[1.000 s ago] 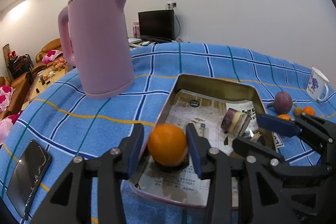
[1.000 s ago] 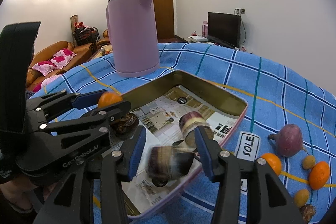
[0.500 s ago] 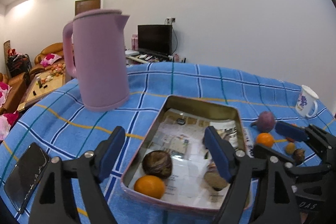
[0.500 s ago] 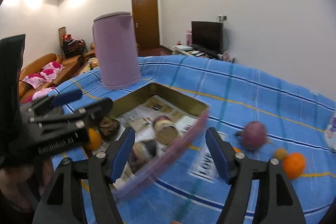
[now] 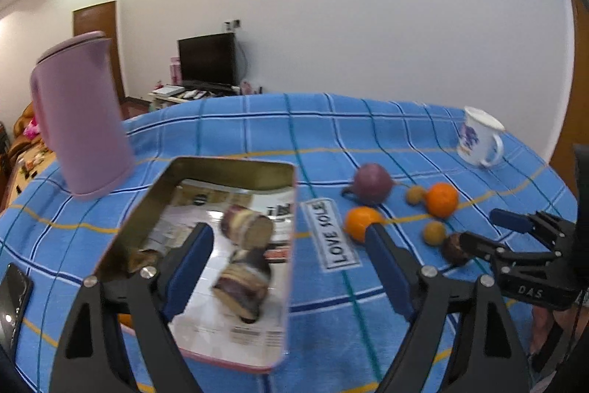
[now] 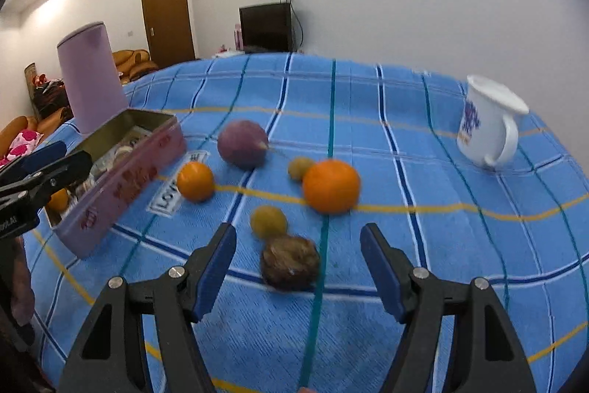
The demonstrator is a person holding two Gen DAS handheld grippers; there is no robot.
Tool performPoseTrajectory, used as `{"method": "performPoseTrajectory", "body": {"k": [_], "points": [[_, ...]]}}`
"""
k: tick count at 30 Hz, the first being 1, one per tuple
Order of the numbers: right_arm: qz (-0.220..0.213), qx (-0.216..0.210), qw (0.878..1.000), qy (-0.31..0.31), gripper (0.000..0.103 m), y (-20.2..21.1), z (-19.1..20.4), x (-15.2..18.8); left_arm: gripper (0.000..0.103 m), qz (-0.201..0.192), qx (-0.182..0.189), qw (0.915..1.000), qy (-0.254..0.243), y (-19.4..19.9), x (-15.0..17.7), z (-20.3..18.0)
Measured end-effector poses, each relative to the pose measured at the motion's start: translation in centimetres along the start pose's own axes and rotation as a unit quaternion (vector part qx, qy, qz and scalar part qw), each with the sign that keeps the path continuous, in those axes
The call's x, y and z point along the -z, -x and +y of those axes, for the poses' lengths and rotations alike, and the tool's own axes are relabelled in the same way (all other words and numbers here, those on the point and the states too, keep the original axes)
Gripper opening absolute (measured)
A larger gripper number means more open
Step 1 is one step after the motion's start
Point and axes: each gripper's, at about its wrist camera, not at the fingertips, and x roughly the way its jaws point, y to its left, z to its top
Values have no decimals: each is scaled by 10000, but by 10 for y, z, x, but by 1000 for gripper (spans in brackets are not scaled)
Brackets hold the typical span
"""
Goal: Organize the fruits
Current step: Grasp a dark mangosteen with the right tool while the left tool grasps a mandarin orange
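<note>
A metal tin [image 5: 235, 164] lined with paper holds two purple-skinned cut pieces [image 5: 246, 231], a brown fruit [image 5: 141, 256] and an orange [image 5: 123, 319] half hidden by a finger. My left gripper [image 5: 287, 234] hangs over the tin's right rim, its jaws opening with nothing between them. Loose on the blue cloth lie a purple fruit [image 6: 243, 144], two oranges [image 6: 331, 185] [image 6: 195, 181], two small yellowish fruits [image 6: 268, 221] and a brown fruit [image 6: 291, 262]. My right gripper [image 6: 298, 232] is open, and the brown fruit lies just ahead between its fingers, untouched.
A pink kettle [image 5: 81, 120] stands behind the tin on the left. A white mug [image 6: 486, 124] sits at the far right. A phone [image 5: 13, 301] lies at the cloth's left edge. A "LOVE SOLE" label [image 5: 329, 234] lies beside the tin.
The left gripper let go of the orange in the tin, opened wide and swung right. The right gripper dropped its purple piece in the tin and moved right to the loose fruits.
</note>
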Motion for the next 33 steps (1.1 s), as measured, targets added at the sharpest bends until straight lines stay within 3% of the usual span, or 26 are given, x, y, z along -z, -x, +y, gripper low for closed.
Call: {"method": "performPoseTrajectory", "body": {"k": [5, 7, 13, 16, 20, 23, 25, 30, 33], "points": [[258, -156, 9995, -17, 70, -9, 2, 6, 88, 66, 76, 9998, -167, -2, -2, -12], [379, -111, 9992, -70, 60, -14, 0, 6, 88, 89, 93, 9997, -202, -5, -3, -17], [786, -248, 9965, -141, 52, -31, -4, 7, 88, 253, 215, 9990, -293, -17, -2, -28], [759, -286, 9966, -116, 42, -31, -3, 6, 88, 313, 295, 9985, -327, -20, -3, -32], [602, -235, 9979, -64, 42, -24, 1, 3, 88, 390, 446, 9974, -405, -24, -9, -38], [331, 3, 9994, -53, 42, -13, 0, -7, 79, 406, 550, 9964, -508, -30, -15, -47], [119, 233, 9996, -38, 42, -8, -2, -15, 68, 483, 575, 9956, -566, -37, -18, -53], [-84, 506, 9986, -115, 42, -10, -6, -23, 66, 807, 621, 9932, -571, -66, -17, -64], [-111, 476, 9986, -197, 42, -13, -8, -21, 58, 1031, 734, 9907, -500, -81, -16, -65]]}}
